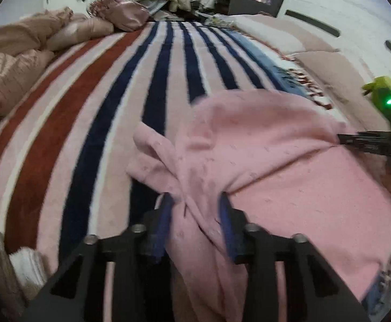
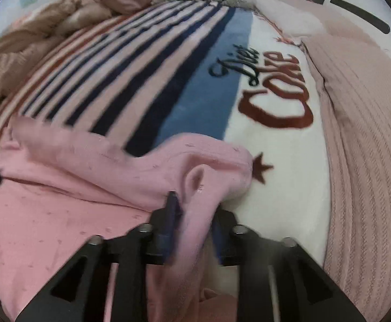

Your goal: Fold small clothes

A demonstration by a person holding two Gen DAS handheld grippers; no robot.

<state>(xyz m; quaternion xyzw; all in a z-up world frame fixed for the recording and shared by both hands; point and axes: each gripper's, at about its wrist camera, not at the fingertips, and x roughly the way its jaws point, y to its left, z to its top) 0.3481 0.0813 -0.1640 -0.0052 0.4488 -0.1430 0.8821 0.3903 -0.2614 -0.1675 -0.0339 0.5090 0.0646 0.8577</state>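
A small pink knit garment (image 1: 289, 166) lies on a striped blanket (image 1: 101, 94) on a bed. My left gripper (image 1: 196, 201) is shut on a bunched part of the garment at its left side, cloth pinched between the blue pads. My right gripper (image 2: 194, 201) is shut on the garment (image 2: 61, 201) at its right side, near a folded sleeve opening. In the left wrist view the right gripper's black fingers (image 1: 367, 142) reach the garment's far right edge. The cloth between the two grippers is lifted and creased.
The blanket carries a blue band and red lettering (image 2: 270, 94). A ribbed pink bedspread (image 2: 364, 147) lies to the right. Crumpled tan bedding (image 1: 15, 59) and a mauve pillow (image 1: 125, 13) sit at the far left. A white headboard (image 1: 343, 21) stands at the right.
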